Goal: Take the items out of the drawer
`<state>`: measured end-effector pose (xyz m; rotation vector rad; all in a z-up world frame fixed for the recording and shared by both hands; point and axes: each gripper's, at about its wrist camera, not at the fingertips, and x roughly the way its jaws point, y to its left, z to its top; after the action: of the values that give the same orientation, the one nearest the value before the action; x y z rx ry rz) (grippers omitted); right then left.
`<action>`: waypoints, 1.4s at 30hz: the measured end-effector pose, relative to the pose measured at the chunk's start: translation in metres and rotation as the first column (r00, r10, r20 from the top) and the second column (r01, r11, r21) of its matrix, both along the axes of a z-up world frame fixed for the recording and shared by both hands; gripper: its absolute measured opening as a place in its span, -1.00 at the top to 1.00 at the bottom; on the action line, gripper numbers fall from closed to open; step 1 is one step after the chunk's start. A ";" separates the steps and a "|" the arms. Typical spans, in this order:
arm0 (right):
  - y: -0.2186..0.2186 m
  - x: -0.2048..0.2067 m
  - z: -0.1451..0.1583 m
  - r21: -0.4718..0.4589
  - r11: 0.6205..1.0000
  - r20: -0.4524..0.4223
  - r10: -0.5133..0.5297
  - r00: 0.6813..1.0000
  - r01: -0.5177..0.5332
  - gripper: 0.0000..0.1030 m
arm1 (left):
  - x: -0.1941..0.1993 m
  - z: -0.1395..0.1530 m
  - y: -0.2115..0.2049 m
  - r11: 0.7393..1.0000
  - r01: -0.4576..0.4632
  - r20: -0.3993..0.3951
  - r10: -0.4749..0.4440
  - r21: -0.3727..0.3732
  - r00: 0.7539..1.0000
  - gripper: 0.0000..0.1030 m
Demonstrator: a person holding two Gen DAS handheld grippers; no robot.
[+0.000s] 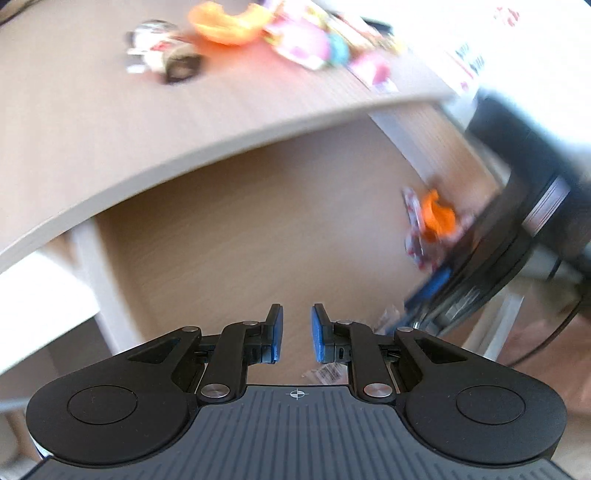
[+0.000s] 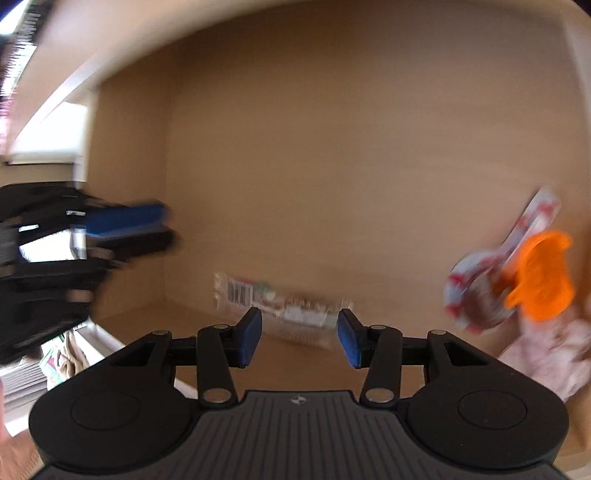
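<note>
Colourful items [image 1: 295,40] already lay on the desktop [image 1: 92,122]; several [image 2: 524,280] remained in the drawer [image 2: 332,147], and both grippers [image 1: 297,332] [image 2: 299,338] gaped empty.

1. Packets [image 1: 295,37] lie on the tabletop [image 1: 92,129] above the drawer [image 2: 332,166].
2. In the drawer, a wrapped packet [image 2: 291,314] lies near the left; an orange-topped packet [image 2: 517,280] lies right.

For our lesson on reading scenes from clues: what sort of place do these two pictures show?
Probably a home or office desk with an open wooden drawer. Snack packets and an orange toy lie on the tabletop; a clear barcoded packet lies inside the drawer.
</note>
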<state>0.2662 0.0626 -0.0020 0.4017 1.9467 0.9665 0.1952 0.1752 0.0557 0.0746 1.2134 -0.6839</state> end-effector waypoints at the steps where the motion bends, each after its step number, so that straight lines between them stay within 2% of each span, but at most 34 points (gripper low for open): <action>1: 0.007 -0.002 -0.004 -0.018 0.999 -0.027 0.031 0.999 -0.032 0.12 | -0.003 0.002 0.006 0.999 -0.029 0.001 0.029 -0.020 1.000 0.65; 4: 0.026 -0.008 -0.013 -0.042 0.992 -0.104 0.115 0.988 -0.120 0.11 | -0.015 0.001 0.010 0.995 -0.084 0.004 0.085 -0.055 0.996 0.65; 8: 0.040 -0.005 -0.023 -0.048 0.992 -0.195 0.108 0.975 -0.119 0.01 | -0.024 0.002 0.015 0.990 -0.114 0.009 0.115 -0.077 0.993 0.65; 11: 0.044 0.002 -0.027 -0.034 0.999 -0.258 0.003 0.966 -0.012 0.01 | -0.028 -0.005 0.019 0.989 -0.130 0.010 0.131 -0.068 0.991 0.65; 13: 0.043 0.010 -0.025 -0.022 0.995 -0.257 -0.103 0.961 0.101 0.01 | -0.028 -0.006 0.024 0.989 -0.137 0.013 0.138 -0.059 0.990 0.65; 17: 0.041 0.033 -0.009 0.014 0.971 -0.133 -0.237 0.962 0.241 0.01 | -0.028 -0.011 0.010 0.997 -0.079 0.006 0.079 -0.026 0.997 0.65; 20: 0.032 0.044 0.012 0.043 0.966 0.038 -0.255 0.966 0.254 0.01 | -0.026 -0.016 -0.007 1.000 0.012 -0.026 -0.012 0.014 1.000 0.65; 22: 0.020 0.046 0.026 0.055 0.966 0.138 -0.259 0.956 0.254 0.01 | -0.022 -0.021 -0.020 0.998 0.044 -0.050 -0.042 0.044 0.998 0.65; 26: -0.014 0.040 0.044 0.051 0.948 0.259 -0.315 0.913 0.313 0.01 | -0.018 -0.037 -0.047 0.994 0.070 -0.116 -0.060 0.082 0.991 0.64; 31: -0.055 0.024 0.073 0.041 0.927 0.464 -0.347 0.815 0.372 0.01 | -0.022 -0.060 -0.077 0.979 0.104 -0.148 -0.078 0.174 0.986 0.64; 33: -0.068 0.030 0.072 0.029 0.912 0.493 -0.370 0.788 0.410 0.01 | -0.026 -0.068 -0.088 0.966 0.145 -0.148 -0.114 0.213 0.982 0.64; 35: -0.085 0.024 0.069 0.023 0.896 0.485 -0.397 0.779 0.443 0.01 | -0.030 -0.075 -0.095 0.953 0.178 -0.135 -0.148 0.246 0.980 0.65; 38: -0.102 0.023 0.060 0.002 0.881 0.480 -0.415 0.773 0.472 0.01 | -0.023 -0.079 -0.100 0.960 0.173 -0.132 -0.146 0.220 0.980 0.66; 42: -0.139 -0.015 0.050 -0.029 0.866 0.480 -0.426 0.767 0.499 0.01 | -0.008 -0.080 -0.098 0.971 0.134 -0.061 -0.125 0.196 0.990 0.67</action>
<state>0.2516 -0.0763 0.0483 0.4863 1.3765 0.5151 0.1877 0.0768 -0.0245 0.3086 1.3294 -0.6788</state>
